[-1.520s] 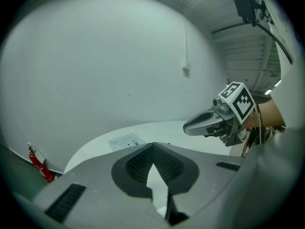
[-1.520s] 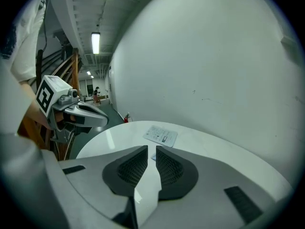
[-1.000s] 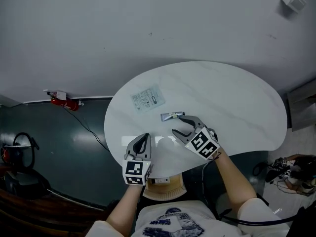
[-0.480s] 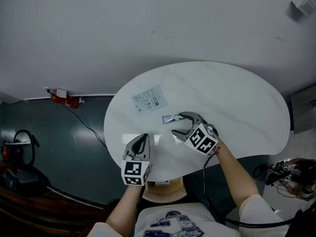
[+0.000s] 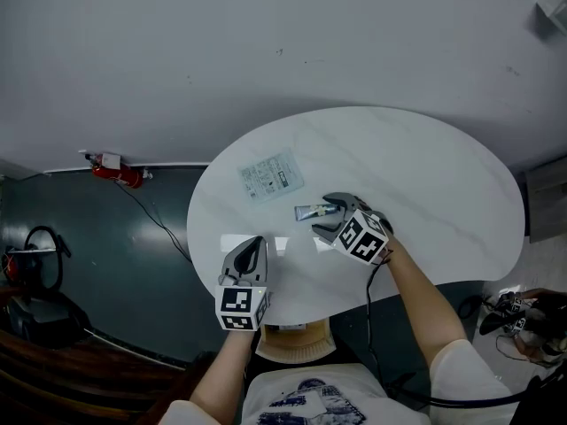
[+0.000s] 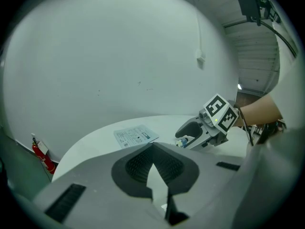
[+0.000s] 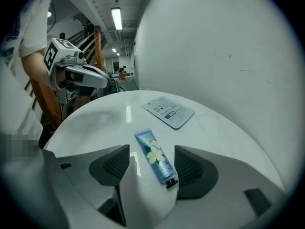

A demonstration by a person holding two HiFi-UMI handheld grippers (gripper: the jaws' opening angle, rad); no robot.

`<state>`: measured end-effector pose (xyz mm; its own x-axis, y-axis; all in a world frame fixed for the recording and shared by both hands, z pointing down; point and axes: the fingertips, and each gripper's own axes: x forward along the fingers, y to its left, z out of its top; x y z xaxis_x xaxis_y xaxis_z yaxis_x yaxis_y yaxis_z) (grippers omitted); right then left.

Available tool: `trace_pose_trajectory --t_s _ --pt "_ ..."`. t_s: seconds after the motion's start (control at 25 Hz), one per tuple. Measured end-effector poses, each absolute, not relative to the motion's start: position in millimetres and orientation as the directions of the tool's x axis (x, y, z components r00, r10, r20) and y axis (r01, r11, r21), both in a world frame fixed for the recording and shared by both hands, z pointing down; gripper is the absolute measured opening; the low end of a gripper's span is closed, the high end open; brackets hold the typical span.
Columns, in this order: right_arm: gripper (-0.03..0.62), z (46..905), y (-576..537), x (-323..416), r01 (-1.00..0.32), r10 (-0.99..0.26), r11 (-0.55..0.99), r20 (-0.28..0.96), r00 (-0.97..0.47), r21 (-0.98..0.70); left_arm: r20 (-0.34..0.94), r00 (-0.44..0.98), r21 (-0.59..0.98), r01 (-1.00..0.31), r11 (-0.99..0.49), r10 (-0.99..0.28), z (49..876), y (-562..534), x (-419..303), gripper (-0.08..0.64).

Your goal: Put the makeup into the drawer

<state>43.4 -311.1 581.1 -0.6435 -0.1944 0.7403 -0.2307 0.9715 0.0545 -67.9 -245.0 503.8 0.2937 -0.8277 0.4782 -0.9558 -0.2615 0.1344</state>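
Note:
A small blue tube (image 7: 155, 157) printed with a white flower lies flat on the round white table (image 5: 425, 175), its black cap toward me. My right gripper (image 7: 151, 152) is low over it and open. Its jaws have just been opening, one on each side of the tube's cap end, not touching it. From the head view the tube (image 5: 310, 210) pokes out to the left of that gripper (image 5: 321, 215). My left gripper (image 5: 255, 243) is shut and empty near the table's front left edge. In the left gripper view the shut left gripper (image 6: 153, 145) points toward the right gripper (image 6: 190, 135).
A flat printed sachet (image 5: 269, 175) lies on the table beyond the tube, also in the right gripper view as the sachet (image 7: 169, 111). A plain wall rises behind the table. A red fire extinguisher (image 5: 115, 173) lies on the dark floor to the left.
My right gripper has come down and leftward over the tube with its jaws wider; the tube now sits between them. The left gripper has hardly shifted.

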Motion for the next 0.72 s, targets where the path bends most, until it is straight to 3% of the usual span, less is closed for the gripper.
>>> trace_pose_trajectory --t_s 0.72 --pt "0.287 588.9 -311.4 43.2 -0.271 -0.198 0.962 0.747 -0.635 0.025 0.502 0.296 0.157 -0.955 -0.251 -0.813 506.6 -235.5 -69.5 0.046"
